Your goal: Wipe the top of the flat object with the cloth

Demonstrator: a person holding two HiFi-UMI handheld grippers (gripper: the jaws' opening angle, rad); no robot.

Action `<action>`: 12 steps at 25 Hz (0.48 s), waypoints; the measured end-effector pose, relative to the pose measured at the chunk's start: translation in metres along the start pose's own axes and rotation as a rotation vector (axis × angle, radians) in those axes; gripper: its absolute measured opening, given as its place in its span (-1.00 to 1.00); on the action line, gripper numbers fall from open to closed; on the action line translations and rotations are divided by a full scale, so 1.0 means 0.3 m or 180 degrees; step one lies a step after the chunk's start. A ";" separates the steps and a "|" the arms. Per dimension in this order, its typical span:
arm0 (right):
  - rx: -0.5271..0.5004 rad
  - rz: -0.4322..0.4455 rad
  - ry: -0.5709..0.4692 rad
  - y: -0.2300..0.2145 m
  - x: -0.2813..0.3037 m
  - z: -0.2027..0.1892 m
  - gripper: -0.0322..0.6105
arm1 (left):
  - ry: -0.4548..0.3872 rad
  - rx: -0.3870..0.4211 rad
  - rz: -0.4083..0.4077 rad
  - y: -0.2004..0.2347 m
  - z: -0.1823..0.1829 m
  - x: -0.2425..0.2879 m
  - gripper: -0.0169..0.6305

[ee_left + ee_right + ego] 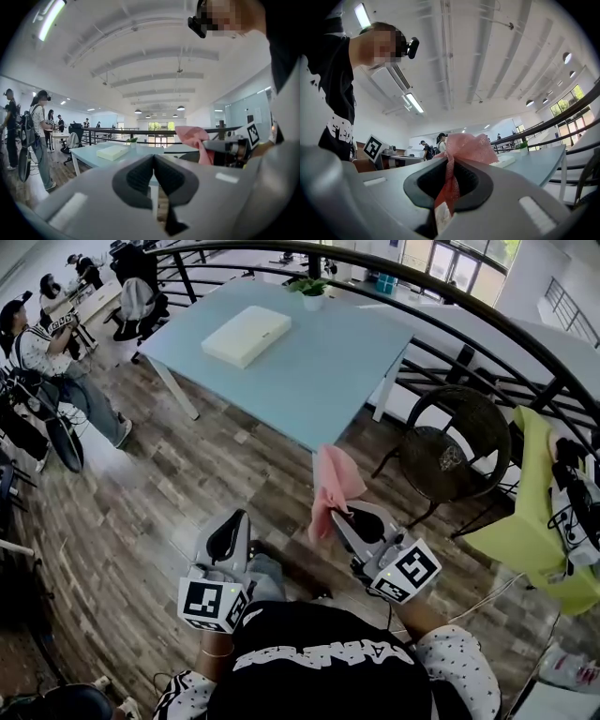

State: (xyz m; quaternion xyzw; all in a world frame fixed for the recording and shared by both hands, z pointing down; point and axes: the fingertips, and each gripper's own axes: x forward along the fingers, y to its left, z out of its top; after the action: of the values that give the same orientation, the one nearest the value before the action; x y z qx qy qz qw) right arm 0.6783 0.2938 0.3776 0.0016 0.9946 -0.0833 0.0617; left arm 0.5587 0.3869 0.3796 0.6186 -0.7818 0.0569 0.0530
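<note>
The pale blue table (319, 381) stands well ahead of both grippers, across wooden floor (141, 493). A dark wicker chair (457, 454) sits ahead and to the right of the right gripper (342, 517). The white flat object (247, 335) lies on the table, far ahead of the left gripper (234, 526), whose jaws are pressed together on nothing. The right gripper is clenched on the pink cloth (333, 486), which bunches past its tips.
</note>
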 end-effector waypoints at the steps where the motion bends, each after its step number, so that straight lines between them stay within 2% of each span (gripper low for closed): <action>1: -0.0003 -0.0015 0.0002 -0.006 0.017 0.000 -0.82 | -0.0006 0.0001 -0.0009 0.019 0.002 0.012 -0.95; 5: -0.0068 -0.0104 0.0013 -0.044 0.111 0.003 -0.82 | -0.0070 -0.0003 -0.0081 0.116 0.020 0.079 -0.95; 12: -0.0095 -0.0102 0.0029 -0.082 0.396 -0.018 -0.82 | -0.0120 0.0028 -0.0077 0.385 0.048 0.187 -0.95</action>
State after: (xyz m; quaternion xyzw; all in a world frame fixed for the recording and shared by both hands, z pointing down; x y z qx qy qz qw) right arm 0.5594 0.2696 0.3722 -0.0149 0.9959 -0.0694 0.0559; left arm 0.4332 0.3571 0.3713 0.6293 -0.7749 0.0481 0.0361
